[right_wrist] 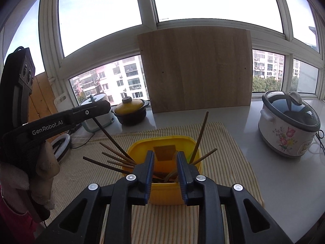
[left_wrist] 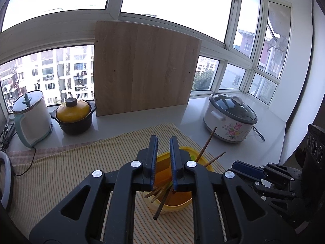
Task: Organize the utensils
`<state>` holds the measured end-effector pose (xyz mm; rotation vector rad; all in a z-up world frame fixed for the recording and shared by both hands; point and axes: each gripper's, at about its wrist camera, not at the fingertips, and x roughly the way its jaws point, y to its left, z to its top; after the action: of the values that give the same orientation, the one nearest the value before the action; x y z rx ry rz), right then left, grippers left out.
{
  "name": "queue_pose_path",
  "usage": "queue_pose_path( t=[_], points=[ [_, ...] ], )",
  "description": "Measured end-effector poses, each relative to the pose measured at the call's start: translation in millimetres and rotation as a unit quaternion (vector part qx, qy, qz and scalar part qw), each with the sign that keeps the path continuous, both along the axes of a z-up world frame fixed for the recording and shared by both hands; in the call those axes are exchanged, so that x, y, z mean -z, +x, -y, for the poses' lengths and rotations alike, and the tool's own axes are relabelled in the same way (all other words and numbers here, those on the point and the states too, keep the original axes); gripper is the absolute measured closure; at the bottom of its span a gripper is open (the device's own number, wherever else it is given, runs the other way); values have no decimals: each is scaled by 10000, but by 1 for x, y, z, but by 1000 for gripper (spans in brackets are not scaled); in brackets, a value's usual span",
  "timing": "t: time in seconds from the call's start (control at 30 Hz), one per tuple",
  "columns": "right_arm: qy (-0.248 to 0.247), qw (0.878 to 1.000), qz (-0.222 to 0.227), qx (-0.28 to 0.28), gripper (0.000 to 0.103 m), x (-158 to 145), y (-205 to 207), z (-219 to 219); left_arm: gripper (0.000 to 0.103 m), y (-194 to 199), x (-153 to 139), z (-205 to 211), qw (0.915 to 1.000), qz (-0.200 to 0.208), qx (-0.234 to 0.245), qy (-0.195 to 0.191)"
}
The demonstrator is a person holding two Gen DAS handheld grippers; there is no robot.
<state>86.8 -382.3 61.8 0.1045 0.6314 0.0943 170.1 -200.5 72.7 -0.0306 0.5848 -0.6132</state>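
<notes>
I have both tools over the yellow tub (right_wrist: 165, 142), which sits on the striped cloth (right_wrist: 229, 162) at the near middle of the worktop (right_wrist: 284, 174). My right tool (right_wrist: 165, 159) stands part open above the tub's near rim, nothing between its fingers. My left tool (left_wrist: 163, 144) shows a narrow gap and grips nothing. Brown chopsticks (right_wrist: 113, 158) fan out of the tub's left side, more lean right. A flowered cooker (right_wrist: 288, 126) stands far right.
</notes>
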Motion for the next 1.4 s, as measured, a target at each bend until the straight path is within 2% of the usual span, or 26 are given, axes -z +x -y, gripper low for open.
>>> queue_pose_path(
  t=[0.13, 0.2, 0.33, 0.37, 0.4, 0.43, 0.47, 0.5, 0.6, 0.67, 0.7, 0.8, 0.87, 0.93, 1.17, 1.4],
  points=[
    [-78, 9999, 74, 37, 76, -1, -7, -3, 87, -16, -3, -12, 9999, 157, -36, -3],
    [-119, 9998, 112, 71, 74, -2, -12, -4, 77, -27, -3, -19, 9997, 253, -59, 1],
    [-247, 9994, 165, 179, 68, -1, -17, -5, 74, -47, 1, -31, 9995, 299, -103, 72],
    [-262, 9993, 170, 202, 63, -1, -18, -6, 73, -53, 2, -34, 9994, 321, -105, 109],
    [-260, 9993, 167, 225, 59, 0, -19, -5, 68, -59, 4, -37, 9993, 336, -104, 120],
    [-243, 9993, 168, 244, 50, 0, -20, -5, 63, -65, 6, -40, 9992, 355, -119, 104],
    [-225, 9992, 176, 269, 43, 1, -21, -4, 52, -70, 7, -43, 9992, 376, -144, 88],
    [-214, 9992, 187, 298, 41, 1, -22, -4, 40, -76, 8, -46, 9990, 399, -178, 94],
    [-180, 9989, 206, 370, 35, 2, -27, -3, 21, -92, 15, -52, 9982, 501, -268, 189],
    [-107, 9988, 222, 422, 20, 3, -29, -1, 12, -98, 20, -57, 9977, 517, -372, 235],
    [-96, 9987, 239, 443, 17, 4, -30, -1, 8, -100, 22, -60, 9976, 502, -432, 224],
    [-257, 9980, 281, 497, 13, 6, -33, -5, 6, -106, 30, -66, 9973, 398, -580, 226],
    [-356, 9975, 333, 512, 4, 7, -36, -8, 5, -108, 33, -69, 9963, 353, -740, 264],
    [-408, 9967, 430, 552, 0, 6, -40, -10, 2, -108, 35, -73, 9948, 356, -902, 303],
    [-567, 9946, 574, 650, 0, 3, -46, -15, 0, -114, 36, -81, 9889, 494, -1297, 528],
    [-605, 9917, 714, 881, 0, 2, -50, -14, 0, -116, 38, -83, 9855, 516, -1473, 660]
  ],
)
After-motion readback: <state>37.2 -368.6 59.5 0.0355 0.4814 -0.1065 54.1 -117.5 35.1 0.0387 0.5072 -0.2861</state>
